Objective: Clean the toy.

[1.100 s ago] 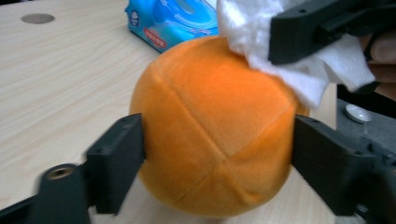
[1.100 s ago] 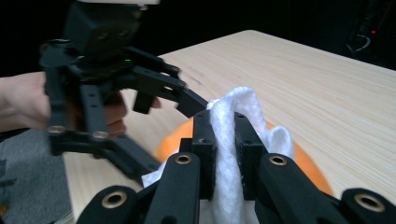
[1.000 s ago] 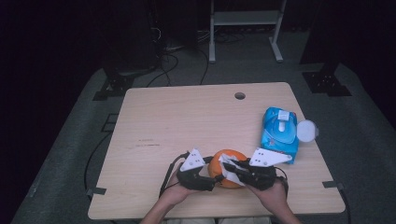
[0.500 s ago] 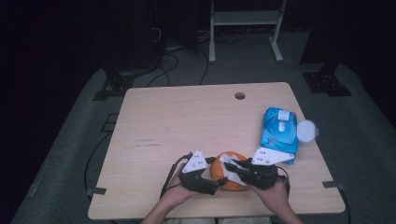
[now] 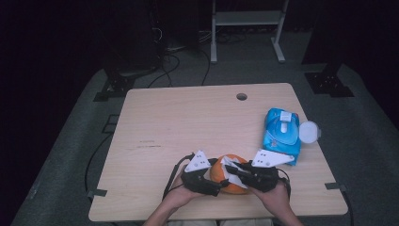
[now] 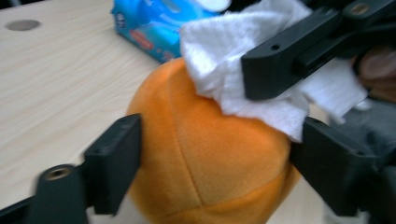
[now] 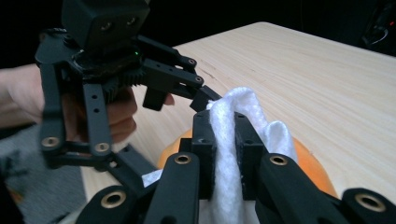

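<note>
Orange plush ball (image 6: 205,158): one, clamped between left gripper (image 6: 215,172) jaws
White wipe (image 7: 233,140): one, pinched by right gripper (image 7: 227,135)
Blue wipe pack (image 5: 281,134): one, at 2 o'clock

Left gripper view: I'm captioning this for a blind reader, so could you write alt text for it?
An orange plush ball sits between the left gripper's two black jaws on a pale wooden table. The right gripper presses a white wipe onto the ball's top, with a blue wipes pack lying behind.
</note>
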### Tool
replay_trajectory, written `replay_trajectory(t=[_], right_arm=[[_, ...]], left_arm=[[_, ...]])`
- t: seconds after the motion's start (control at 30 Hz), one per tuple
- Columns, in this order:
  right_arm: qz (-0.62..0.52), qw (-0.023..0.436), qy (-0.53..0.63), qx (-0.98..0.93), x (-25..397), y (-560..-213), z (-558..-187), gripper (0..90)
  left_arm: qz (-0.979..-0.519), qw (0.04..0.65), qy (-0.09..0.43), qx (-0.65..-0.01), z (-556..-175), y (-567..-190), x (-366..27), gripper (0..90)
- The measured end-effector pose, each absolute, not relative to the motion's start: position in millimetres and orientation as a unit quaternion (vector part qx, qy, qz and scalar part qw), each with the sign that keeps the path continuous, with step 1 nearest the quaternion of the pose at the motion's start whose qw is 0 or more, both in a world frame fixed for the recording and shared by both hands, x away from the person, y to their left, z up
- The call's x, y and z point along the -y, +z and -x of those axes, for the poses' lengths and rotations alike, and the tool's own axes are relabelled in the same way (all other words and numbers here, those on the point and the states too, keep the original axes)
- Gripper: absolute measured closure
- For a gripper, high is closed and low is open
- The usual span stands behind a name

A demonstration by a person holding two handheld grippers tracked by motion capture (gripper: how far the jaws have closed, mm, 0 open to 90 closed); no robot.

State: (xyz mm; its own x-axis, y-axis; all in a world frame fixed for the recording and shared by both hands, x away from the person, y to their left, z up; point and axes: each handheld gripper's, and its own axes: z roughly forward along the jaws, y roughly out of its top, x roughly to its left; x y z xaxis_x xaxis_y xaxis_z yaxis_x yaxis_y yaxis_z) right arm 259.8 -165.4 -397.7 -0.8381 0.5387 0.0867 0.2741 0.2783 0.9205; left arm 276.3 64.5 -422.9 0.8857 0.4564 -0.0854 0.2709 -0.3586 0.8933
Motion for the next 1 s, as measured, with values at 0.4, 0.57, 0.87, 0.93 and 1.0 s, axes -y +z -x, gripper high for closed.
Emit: replay_trajectory(t=[0.4, 0.57, 0.87, 0.93, 1.0], right_arm=[[-0.280, 0.114, 0.554, -0.776, 179, -401, -267, 81.2], [-0.280, 0.127, 0.544, -0.781, 180, -402, -269, 81.3], [-0.300, 0.105, 0.555, -0.769, 190, -412, -272, 81.2], [-0.277, 0.110, 0.546, -0.783, 176, -412, -267, 81.1], [-0.265, 0.124, 0.534, -0.793, 170, -412, -265, 81.1]], left_arm=[[-0.826, 0.513, 0.099, -0.211, -275, -424, -64, 18.8], [-0.827, 0.507, 0.099, -0.224, -277, -426, -71, 27.4], [-0.818, 0.525, 0.100, -0.212, -277, -418, -69, 16.2], [-0.832, 0.505, 0.102, -0.205, -277, -424, -68, 17.3], [-0.831, 0.503, 0.102, -0.213, -279, -427, -73, 22.0]])
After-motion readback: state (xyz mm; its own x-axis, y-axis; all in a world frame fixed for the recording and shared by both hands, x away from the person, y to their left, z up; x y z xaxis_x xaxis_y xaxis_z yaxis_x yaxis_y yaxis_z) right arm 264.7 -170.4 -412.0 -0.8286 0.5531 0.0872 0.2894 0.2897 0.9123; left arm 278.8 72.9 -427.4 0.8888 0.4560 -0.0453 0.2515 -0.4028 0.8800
